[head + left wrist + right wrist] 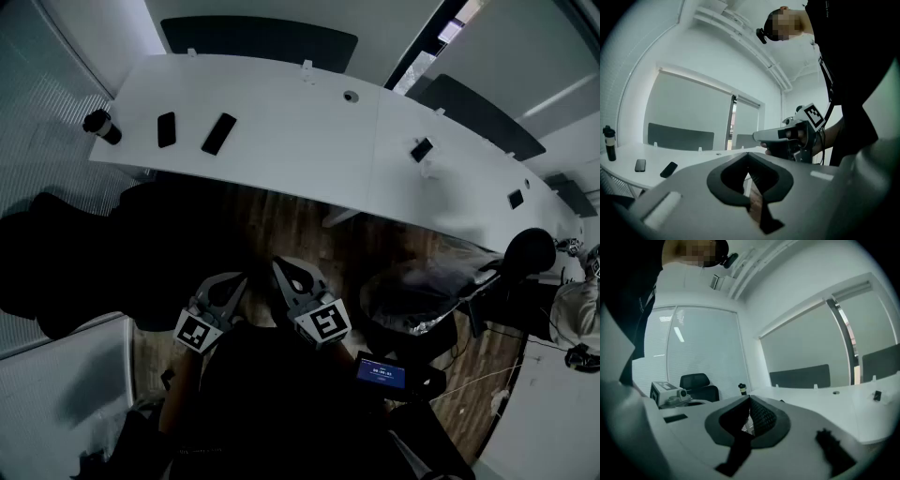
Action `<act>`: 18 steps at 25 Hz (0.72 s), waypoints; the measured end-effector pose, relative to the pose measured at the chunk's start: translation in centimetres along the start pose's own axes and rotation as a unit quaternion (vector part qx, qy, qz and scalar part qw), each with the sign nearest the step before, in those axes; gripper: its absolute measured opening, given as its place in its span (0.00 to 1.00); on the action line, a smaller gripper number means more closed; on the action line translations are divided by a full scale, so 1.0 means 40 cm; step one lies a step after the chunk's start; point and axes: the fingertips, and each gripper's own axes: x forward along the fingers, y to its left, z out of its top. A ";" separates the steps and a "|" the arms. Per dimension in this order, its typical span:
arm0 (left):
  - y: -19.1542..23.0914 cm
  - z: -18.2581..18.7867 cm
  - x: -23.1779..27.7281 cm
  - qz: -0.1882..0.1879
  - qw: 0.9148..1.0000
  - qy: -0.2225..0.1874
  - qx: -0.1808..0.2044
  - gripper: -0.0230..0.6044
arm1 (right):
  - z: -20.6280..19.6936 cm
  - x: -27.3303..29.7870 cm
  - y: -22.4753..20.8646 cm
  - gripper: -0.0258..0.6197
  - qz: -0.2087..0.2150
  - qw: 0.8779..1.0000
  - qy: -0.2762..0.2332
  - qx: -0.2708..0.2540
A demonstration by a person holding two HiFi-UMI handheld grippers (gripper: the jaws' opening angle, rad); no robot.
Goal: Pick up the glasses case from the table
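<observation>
- At the 9 o'clock end of the long white curved tabletop (300,122) we see a dark cylindrical bottle with a black cap (101,126).
- Just at its 3 o'clock lies a small flat black rectangular slab (166,129), apart from the bottle.
- Next along, again toward 3 o'clock, lies the black oblong glasses case (218,133). It is flat on the tabletop near the front edge and touches nothing else.
- We hold our left claw (236,281) low and well apart from the tabletop, with the case at about 12 o'clock from it. Its jaws are closed on each other with nothing between them.
- Our right claw (283,269) is just beside it, the two tips angled toward each other. Its jaws are also closed and empty.
- At 2 o'clock from the claws, a small black device (422,150) is propped on the tabletop.
- At 3 o'clock stands a black round-backed office chair (527,251).
</observation>
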 end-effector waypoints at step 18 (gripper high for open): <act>0.377 -0.023 0.165 0.081 0.995 0.025 -0.045 0.04 | -0.035 0.275 -0.277 0.05 -0.038 0.996 0.055 0.064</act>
